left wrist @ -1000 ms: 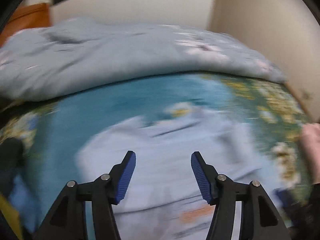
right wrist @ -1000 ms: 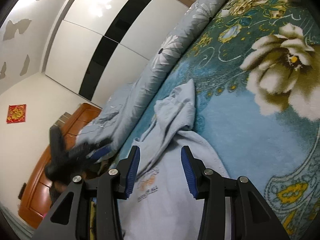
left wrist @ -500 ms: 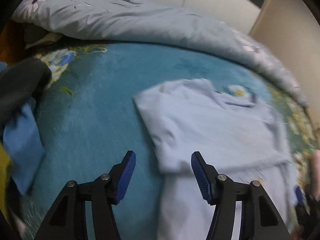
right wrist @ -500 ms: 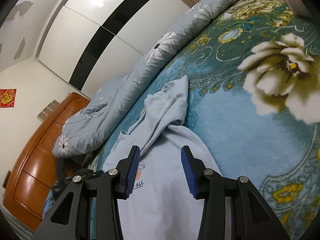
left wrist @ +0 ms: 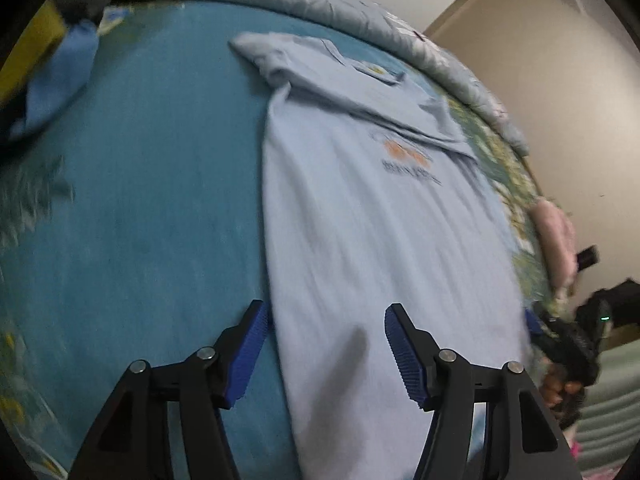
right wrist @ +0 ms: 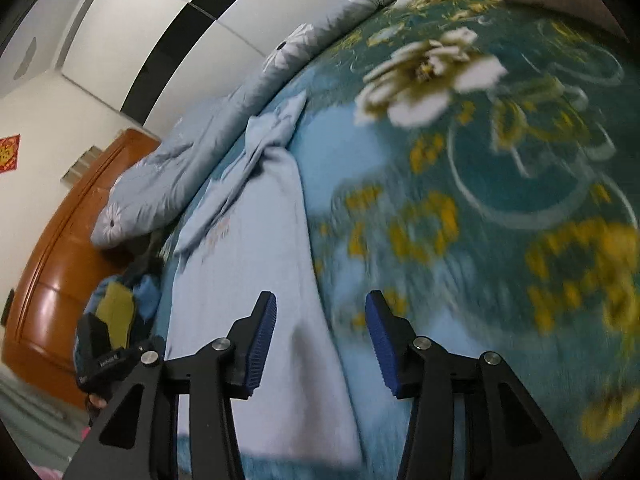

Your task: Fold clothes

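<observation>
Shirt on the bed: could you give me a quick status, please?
Both tongs, left and right, open, empty, one at each bottom corner. Shirt flat on the blanket, sleeves folded in. Nothing in the way.

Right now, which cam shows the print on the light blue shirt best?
Left wrist view. The light blue shirt lies spread in front of the camera, so the orange and dark print faces it, though too blurred to read. In the right wrist view the shirt is seen edge-on and the print is only a faint smudge.
</observation>
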`<act>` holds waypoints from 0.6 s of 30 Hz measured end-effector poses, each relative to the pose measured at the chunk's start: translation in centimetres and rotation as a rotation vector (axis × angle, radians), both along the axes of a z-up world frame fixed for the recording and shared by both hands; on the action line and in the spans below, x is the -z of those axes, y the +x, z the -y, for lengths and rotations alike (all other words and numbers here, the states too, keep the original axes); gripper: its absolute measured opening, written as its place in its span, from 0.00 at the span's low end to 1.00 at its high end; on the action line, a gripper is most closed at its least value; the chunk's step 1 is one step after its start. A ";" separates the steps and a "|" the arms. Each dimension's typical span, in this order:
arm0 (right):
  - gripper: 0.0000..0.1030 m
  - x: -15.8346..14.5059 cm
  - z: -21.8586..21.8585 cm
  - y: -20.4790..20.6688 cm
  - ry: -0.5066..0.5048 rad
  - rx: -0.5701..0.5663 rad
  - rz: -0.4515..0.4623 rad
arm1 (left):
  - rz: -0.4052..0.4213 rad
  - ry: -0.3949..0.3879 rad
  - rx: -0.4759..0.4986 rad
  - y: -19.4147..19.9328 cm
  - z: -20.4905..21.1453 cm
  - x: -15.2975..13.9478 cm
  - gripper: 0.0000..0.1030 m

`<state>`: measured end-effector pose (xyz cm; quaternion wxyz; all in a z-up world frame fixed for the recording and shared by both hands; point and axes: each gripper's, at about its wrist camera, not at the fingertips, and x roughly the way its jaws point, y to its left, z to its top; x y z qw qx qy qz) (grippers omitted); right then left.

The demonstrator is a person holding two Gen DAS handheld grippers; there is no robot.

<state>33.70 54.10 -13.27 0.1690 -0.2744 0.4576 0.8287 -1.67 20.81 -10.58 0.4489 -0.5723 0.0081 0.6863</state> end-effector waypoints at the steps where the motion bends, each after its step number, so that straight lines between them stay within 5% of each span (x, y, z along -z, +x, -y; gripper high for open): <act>1: 0.47 0.1 0.3 0.2 -0.015 -0.009 -0.011 | 0.019 0.014 0.005 0.6 0.6 -0.1 0.63; 12: 0.46 1.0 3.5 1.8 -0.148 -0.135 -0.090 | 0.286 0.225 -0.032 4.0 6.7 1.5 0.63; 18: 0.46 1.5 1.7 0.9 -0.199 -0.112 -0.129 | 0.306 0.251 -0.054 3.7 6.8 1.6 0.63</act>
